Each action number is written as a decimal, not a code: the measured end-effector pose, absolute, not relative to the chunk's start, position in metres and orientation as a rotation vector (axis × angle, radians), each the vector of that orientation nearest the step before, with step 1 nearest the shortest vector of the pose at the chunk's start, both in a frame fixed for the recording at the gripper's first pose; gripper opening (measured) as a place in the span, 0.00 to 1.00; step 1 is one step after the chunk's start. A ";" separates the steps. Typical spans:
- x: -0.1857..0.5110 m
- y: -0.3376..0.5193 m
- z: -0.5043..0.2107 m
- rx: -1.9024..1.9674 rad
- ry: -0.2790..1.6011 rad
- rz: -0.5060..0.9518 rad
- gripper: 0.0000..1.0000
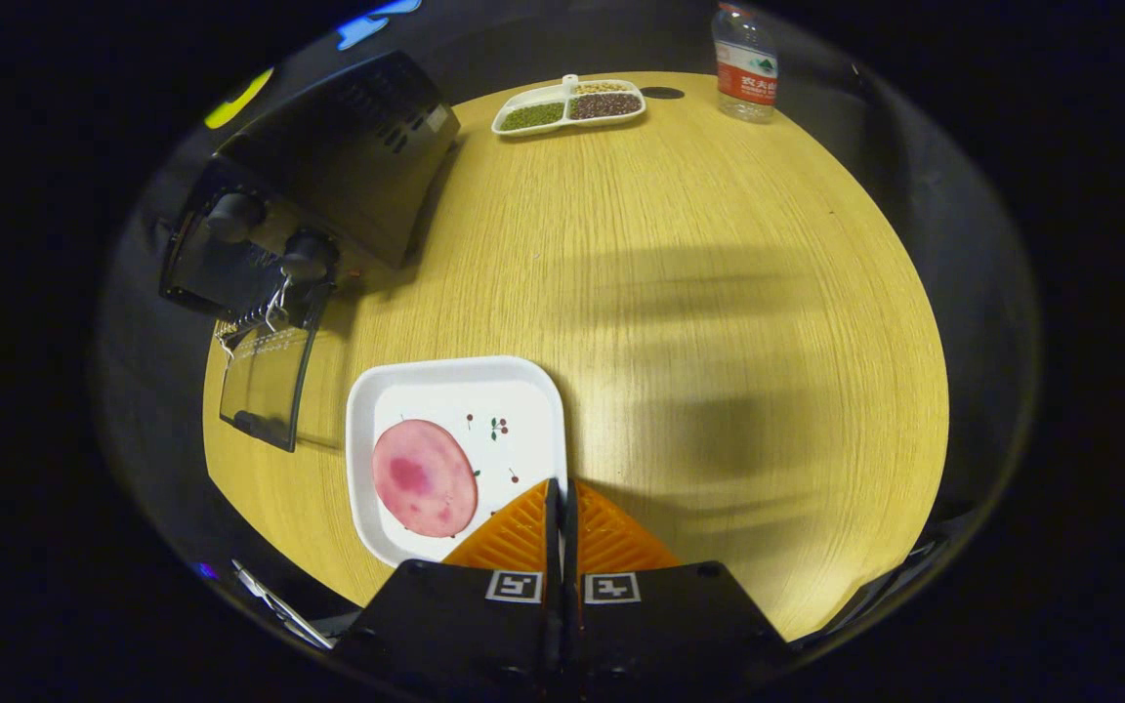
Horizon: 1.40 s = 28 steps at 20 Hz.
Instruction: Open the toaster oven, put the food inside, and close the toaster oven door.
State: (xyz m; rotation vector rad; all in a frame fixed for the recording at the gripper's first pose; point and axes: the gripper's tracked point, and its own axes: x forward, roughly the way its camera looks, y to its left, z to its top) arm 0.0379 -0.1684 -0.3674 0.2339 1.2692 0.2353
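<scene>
1. The slice of pink ham [424, 477] lies flat in the near-left part of a square white plate [523, 386], just ahead of the tool [561, 503] and off to its left side. The ham does not touch the orange fingers [514, 532].
2. The plate sits by the near edge of the round wooden counter [719, 293]; the left finger's tip overlaps the plate's near right rim in the view, though whether it touches the rim I cannot tell.
3. The tool's two orange ribbed fingers are pressed together — only a thin dark seam runs between them — and nothing is pinched there.
4. The tool looks down on the counter from above its near edge, fingers pointing toward the far side, the black body with two square markers below them.
5. The black toaster oven [348, 156] stands at the counter's left edge, well beyond the plate; its glass door [265, 376] is folded down and open, lying toward the near-left edge, just left of the plate and apart from it.
6. At the far edge — well apart from the tool — rests a divided white tray of beans [570, 103], and to its right an upright water bottle [744, 63].
</scene>
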 end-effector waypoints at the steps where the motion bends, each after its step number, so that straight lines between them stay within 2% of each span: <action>1: 0.035 -0.170 -0.363 0.261 1.256 0.220 0.02; 14: -0.049 -0.149 -0.311 0.649 1.122 0.025 0.02; 20: -0.075 -0.134 -0.291 0.749 1.049 -0.007 0.02; 28: -0.101 -0.098 -0.253 0.874 0.955 0.026 0.02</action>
